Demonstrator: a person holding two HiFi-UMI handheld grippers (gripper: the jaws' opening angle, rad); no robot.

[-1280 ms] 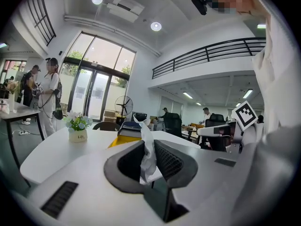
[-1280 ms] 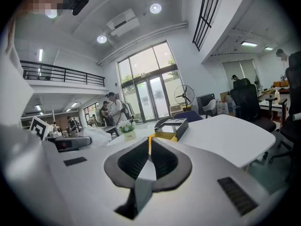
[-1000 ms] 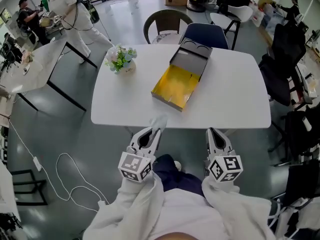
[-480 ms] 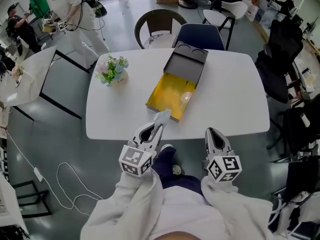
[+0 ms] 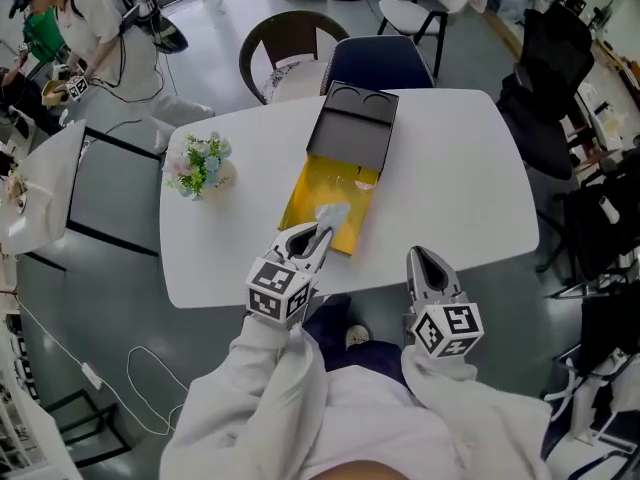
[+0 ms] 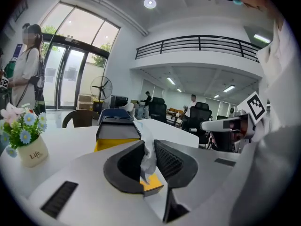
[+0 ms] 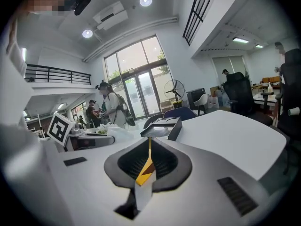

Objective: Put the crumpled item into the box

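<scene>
The crumpled item (image 5: pixel 331 214) is a pale wad of paper, and my left gripper (image 5: pixel 318 231) is shut on it. It hangs over the near end of the open box (image 5: pixel 312 200), which has a yellow inside and a dark grey lid (image 5: pixel 352 133) folded back. In the left gripper view the wad (image 6: pixel 148 155) sits squeezed between the dark pads, with the box (image 6: pixel 115 132) just beyond. My right gripper (image 5: pixel 424 262) hovers at the table's near edge, right of the box, its jaws shut with nothing held. The right gripper view shows the box (image 7: pixel 162 126) ahead of that gripper (image 7: pixel 149 158).
The white table (image 5: pixel 455 183) also carries a small pot of flowers (image 5: pixel 200 165) at its left. Two chairs (image 5: pixel 375 63) stand behind it, and a dark office chair (image 5: pixel 545 78) to the right. A person (image 5: pixel 85 18) stands by another table (image 5: pixel 40 193) at the far left.
My left gripper has carried the crumpled item forward from the table's near edge to over the box's near end. The right gripper stays shut near the edge.
</scene>
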